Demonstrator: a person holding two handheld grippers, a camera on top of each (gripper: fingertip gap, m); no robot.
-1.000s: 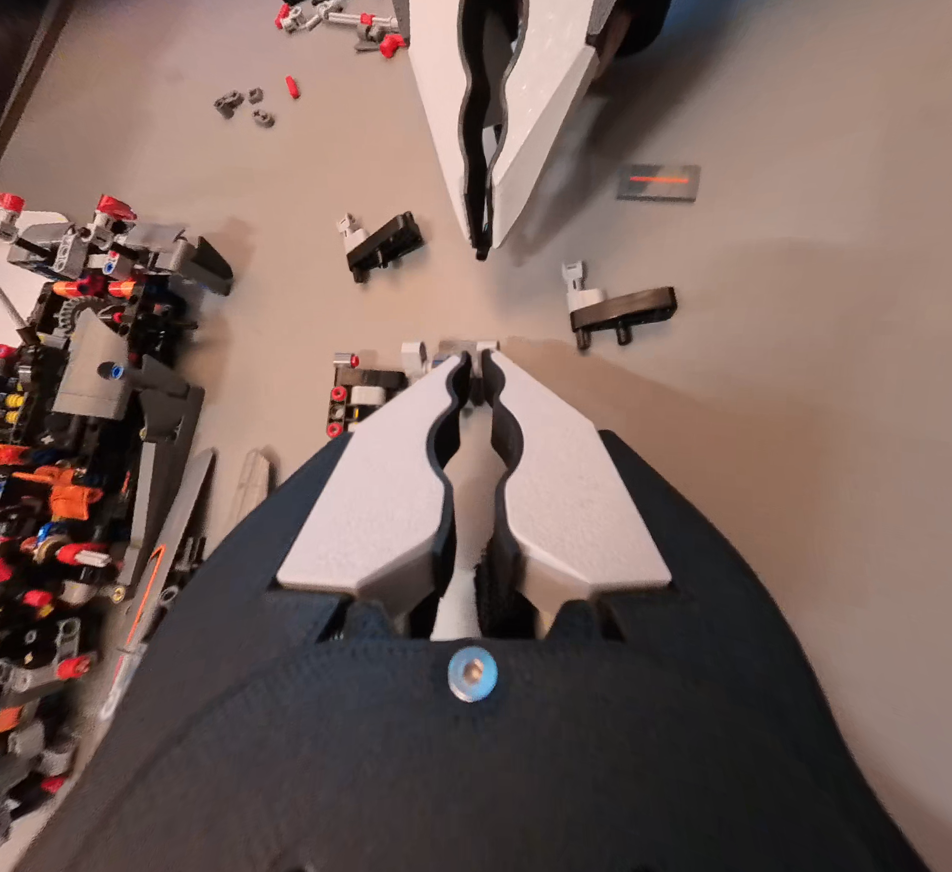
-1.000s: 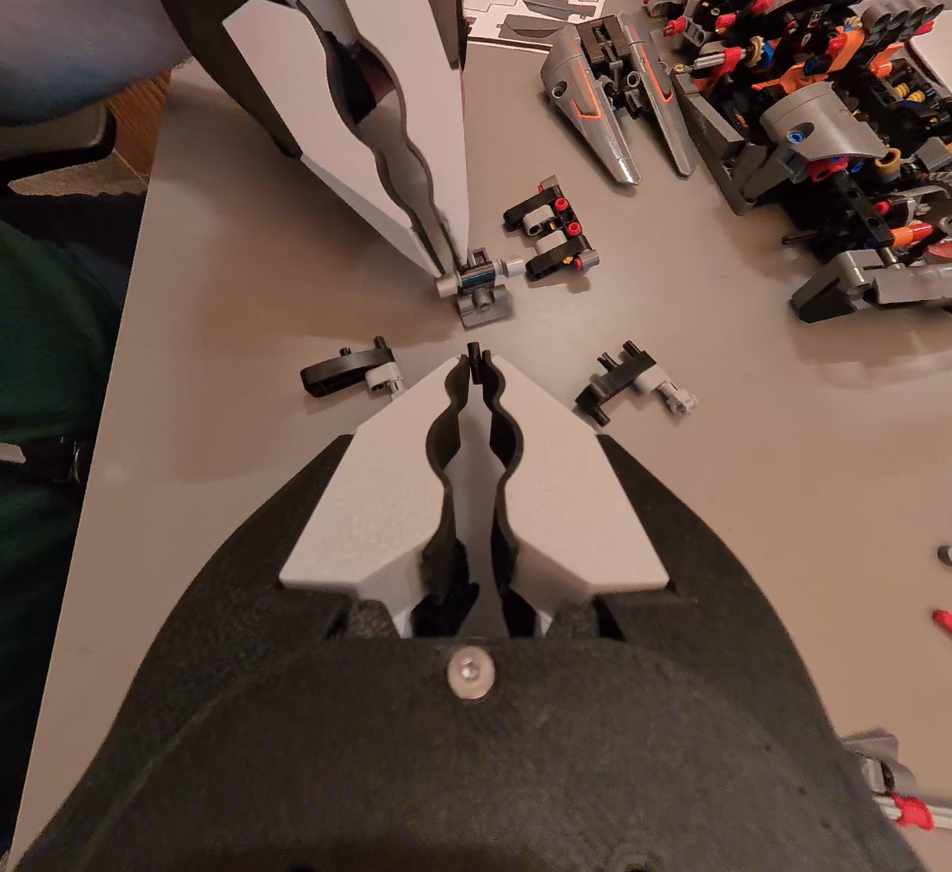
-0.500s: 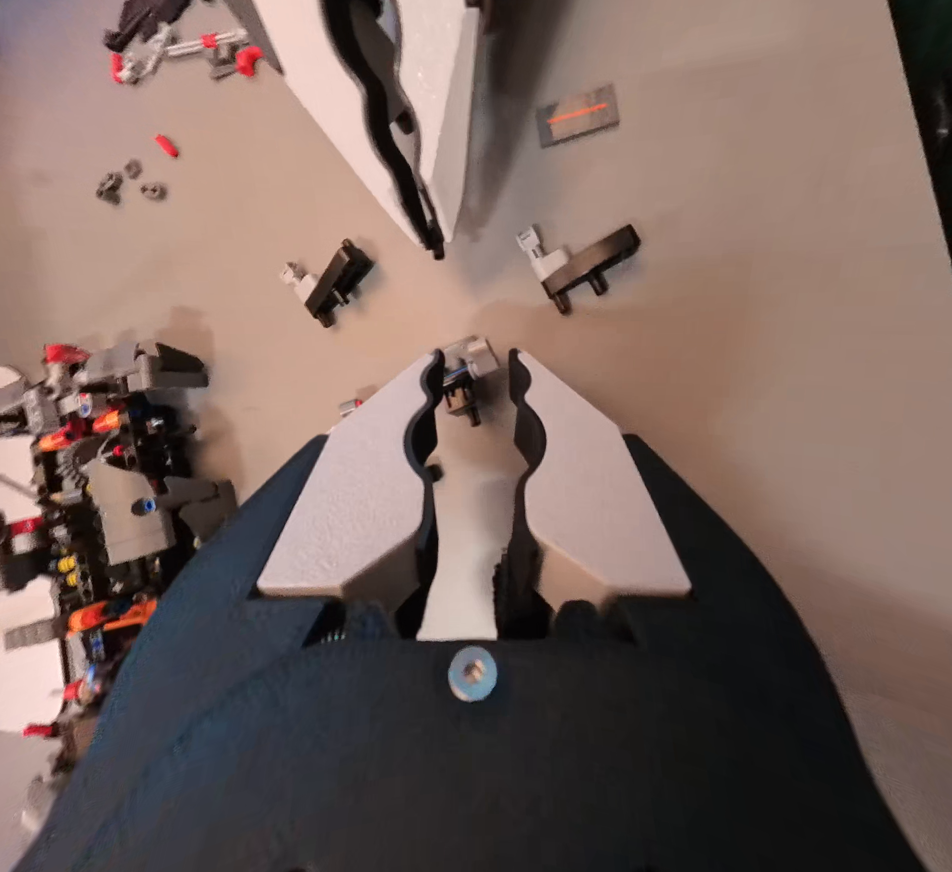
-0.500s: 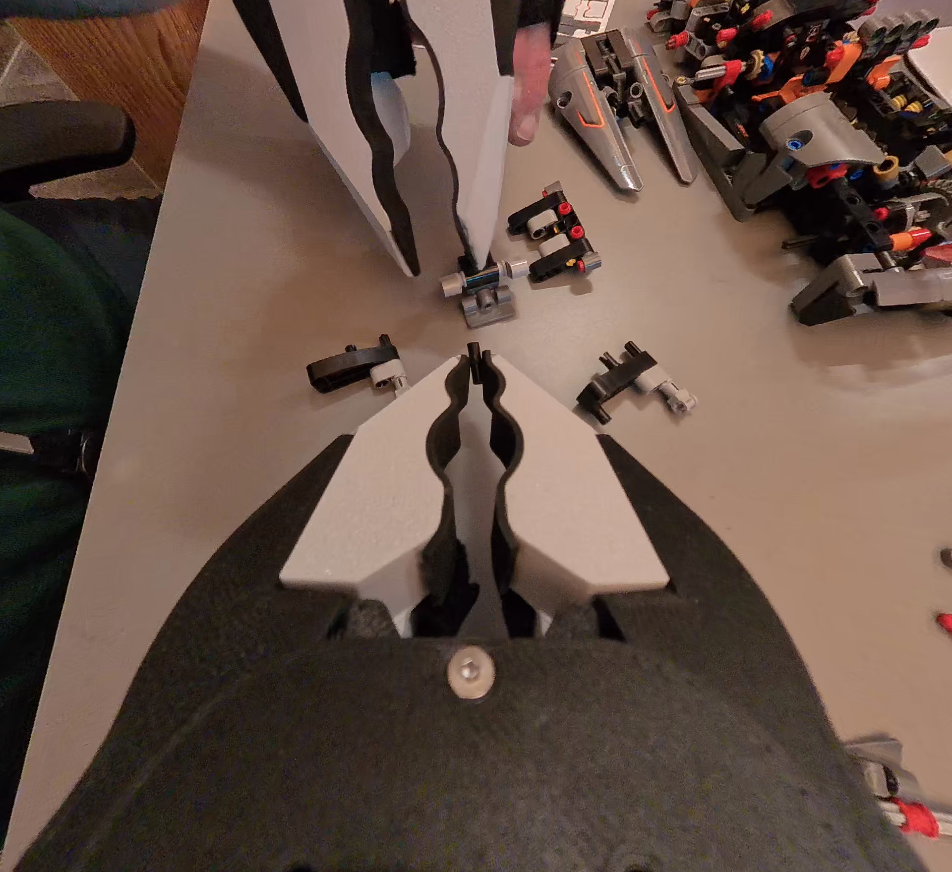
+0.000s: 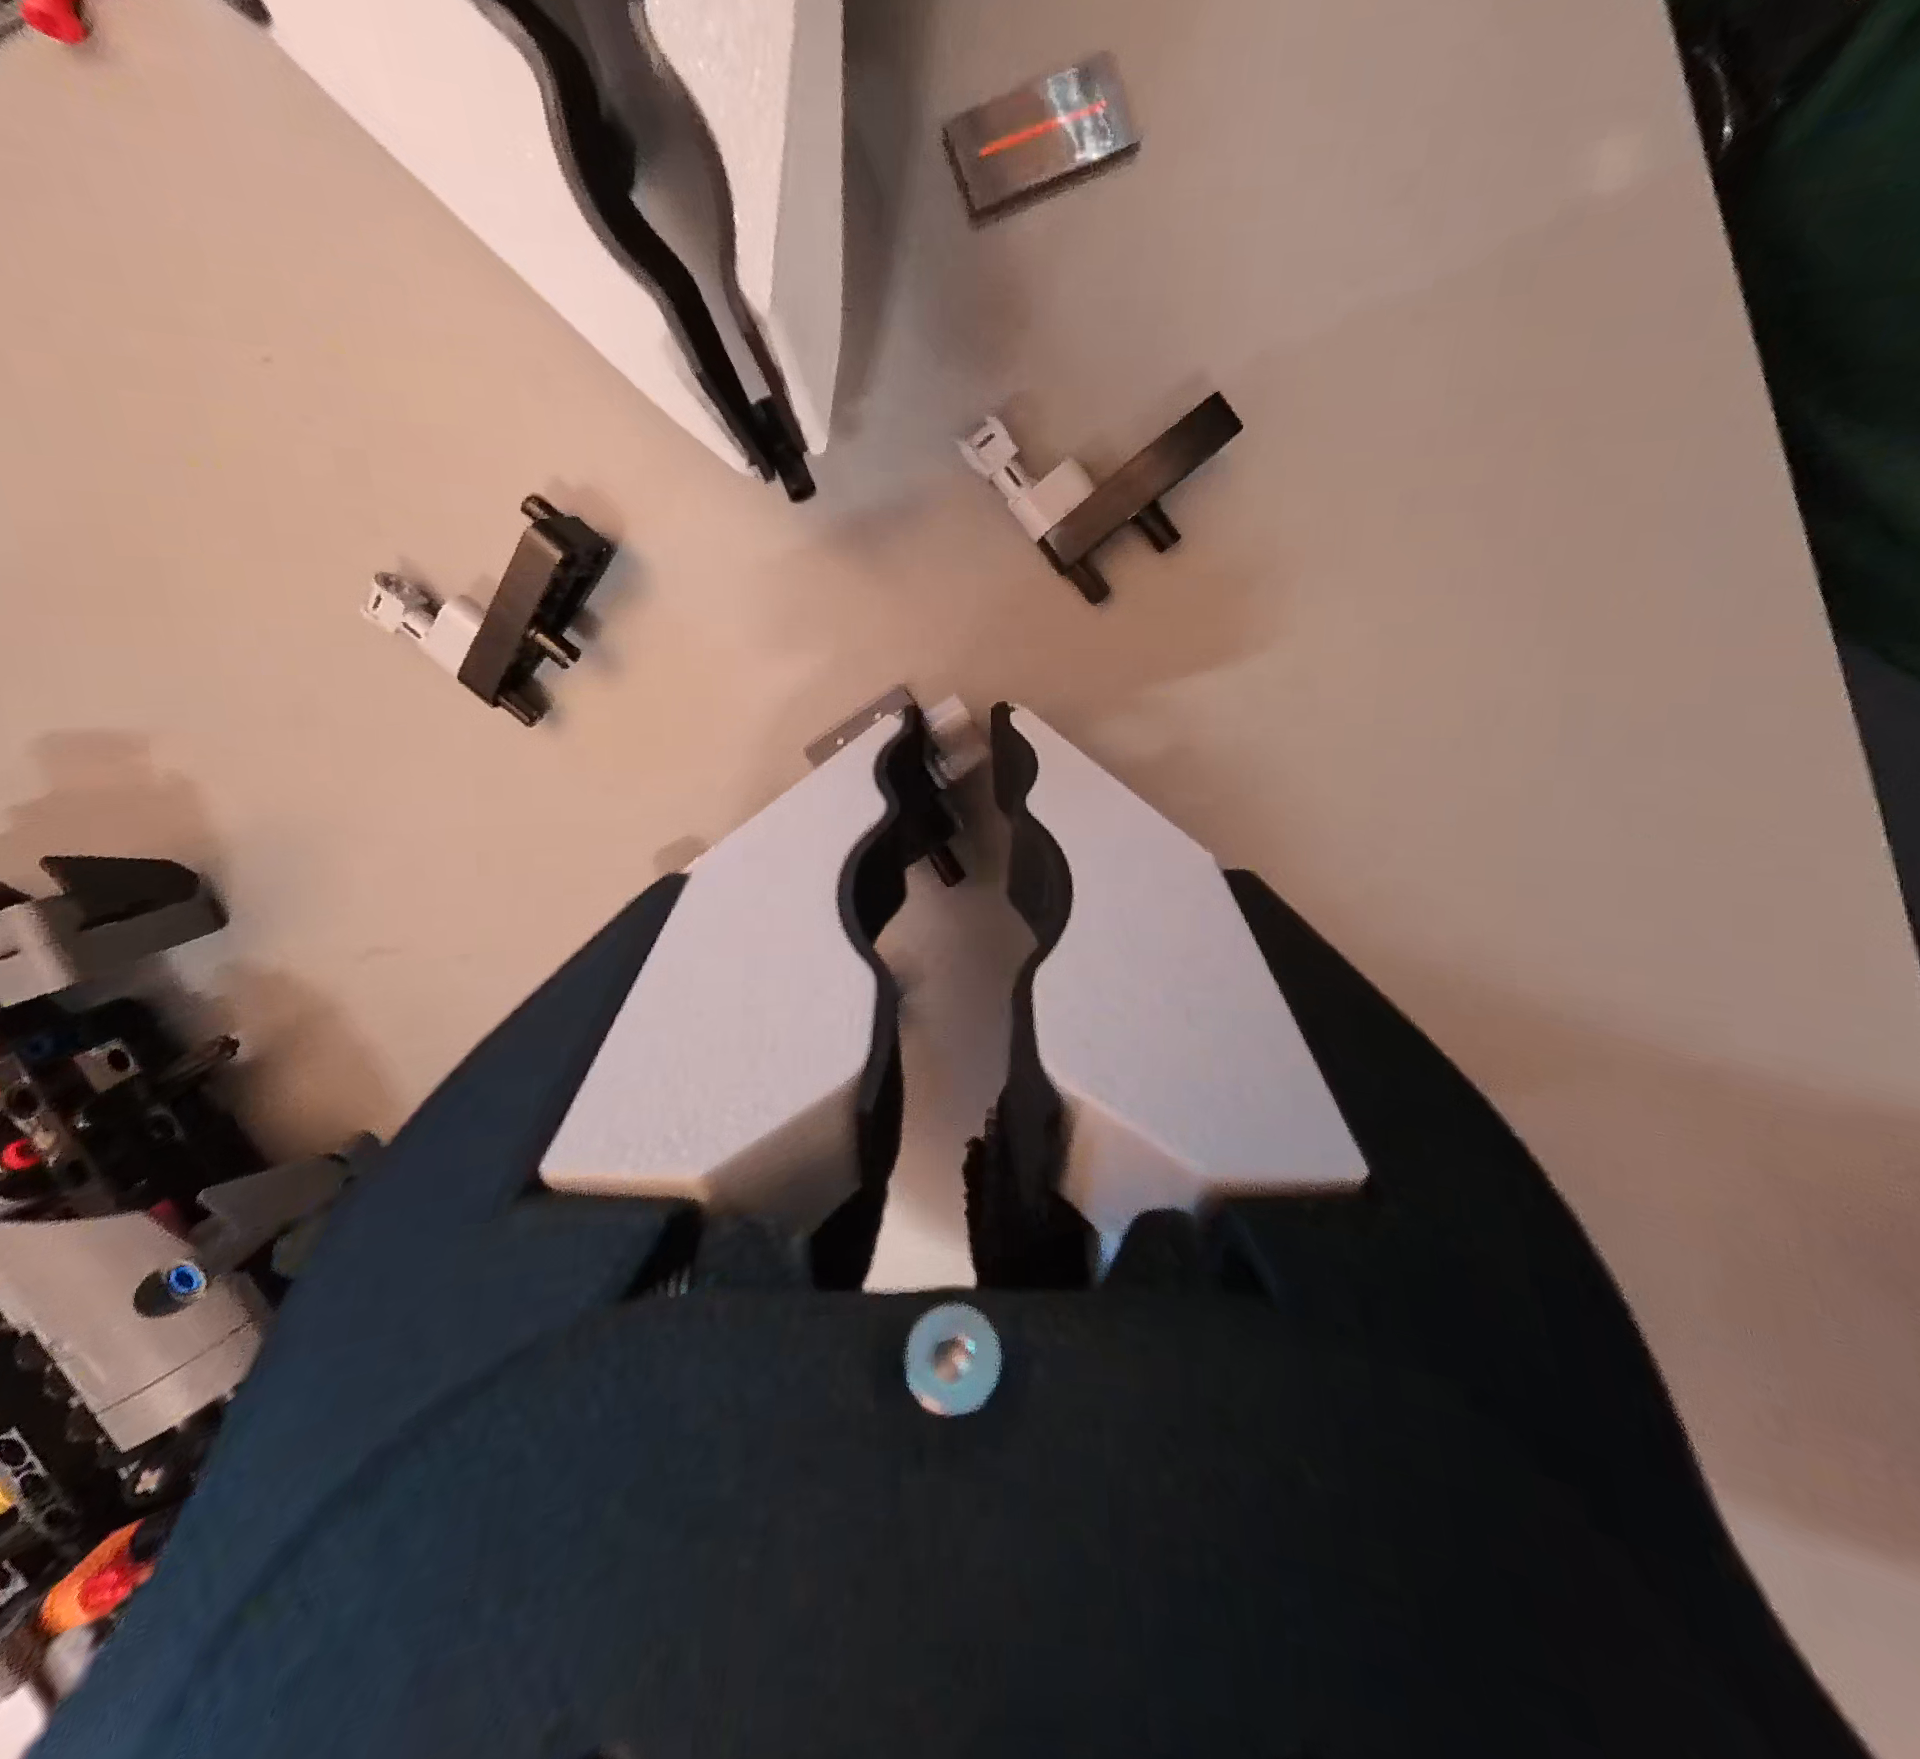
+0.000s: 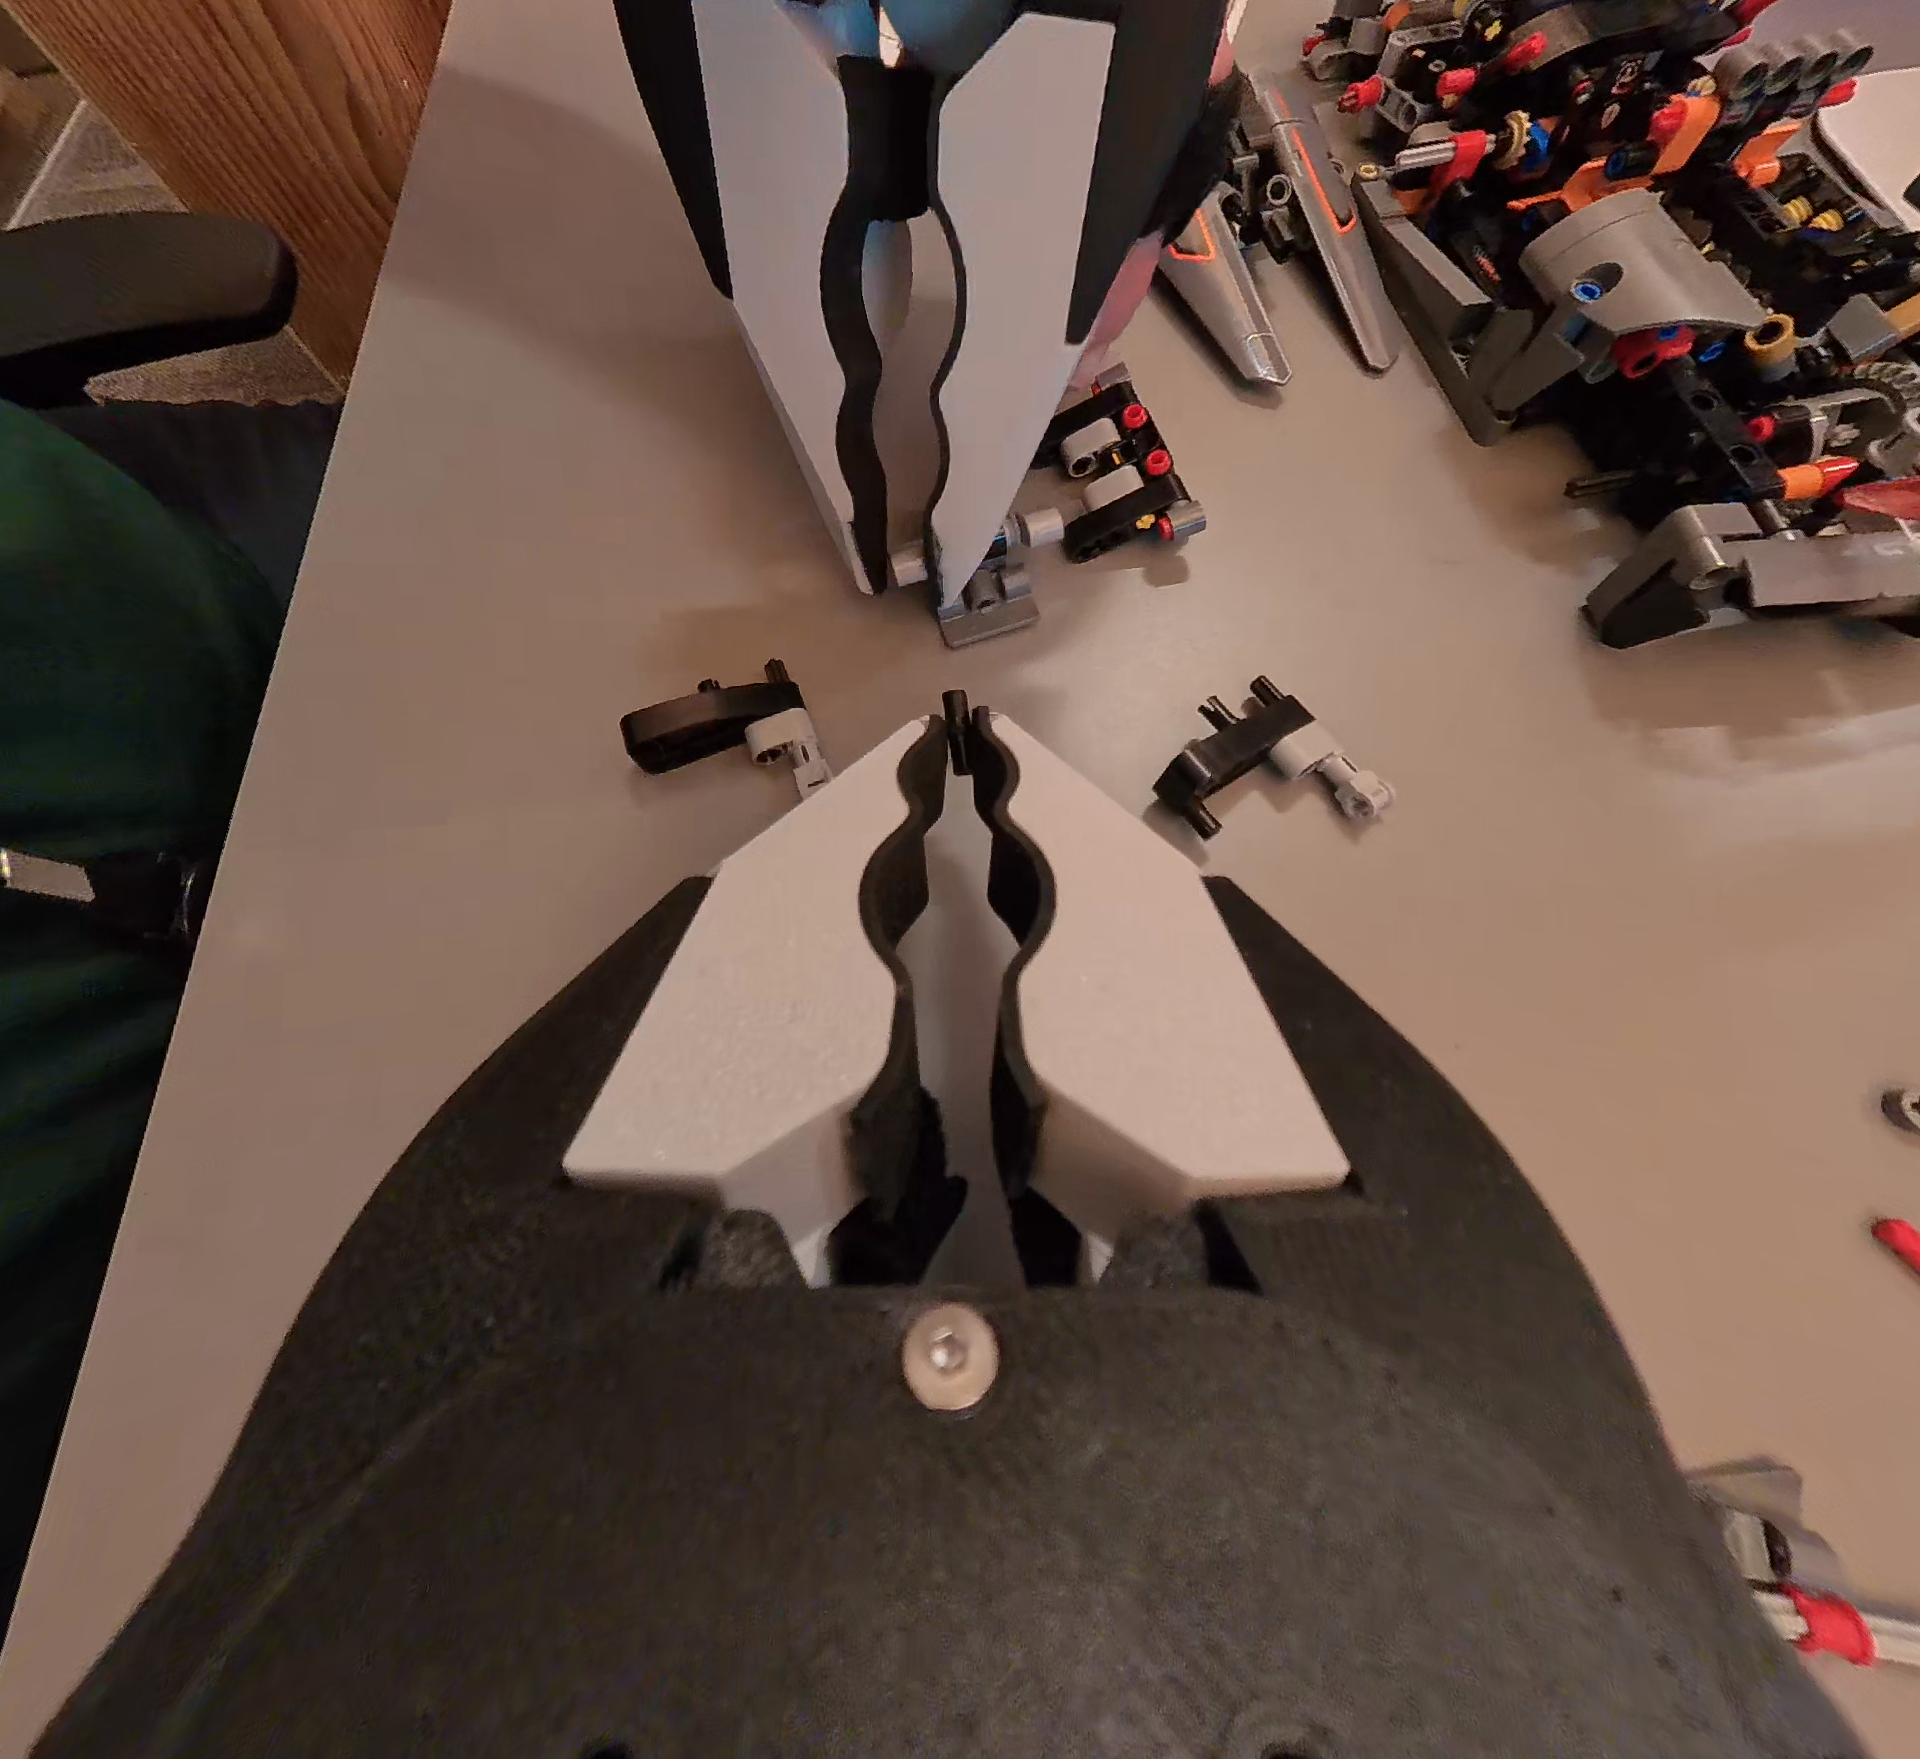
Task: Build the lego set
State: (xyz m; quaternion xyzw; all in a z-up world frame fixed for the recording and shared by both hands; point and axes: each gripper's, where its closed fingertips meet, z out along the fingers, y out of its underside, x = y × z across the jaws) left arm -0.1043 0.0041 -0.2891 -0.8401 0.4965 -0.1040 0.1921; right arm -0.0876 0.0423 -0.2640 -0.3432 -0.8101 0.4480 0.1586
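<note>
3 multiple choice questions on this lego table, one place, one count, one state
1. Where is the dark grey flat tile with an orange line? A) alone on the grey tabletop B) inside a box C) on the floor
2. How many loose black beams with light grey connectors flank the right tongs? A) one B) two C) four
3. The right tongs are A) wide open B) shut on a small black pin C) shut on a red pin

1 A: nothing touches it. 2 B: one lies each side of the tips. 3 B: the pin sticks out between the tips.
</note>
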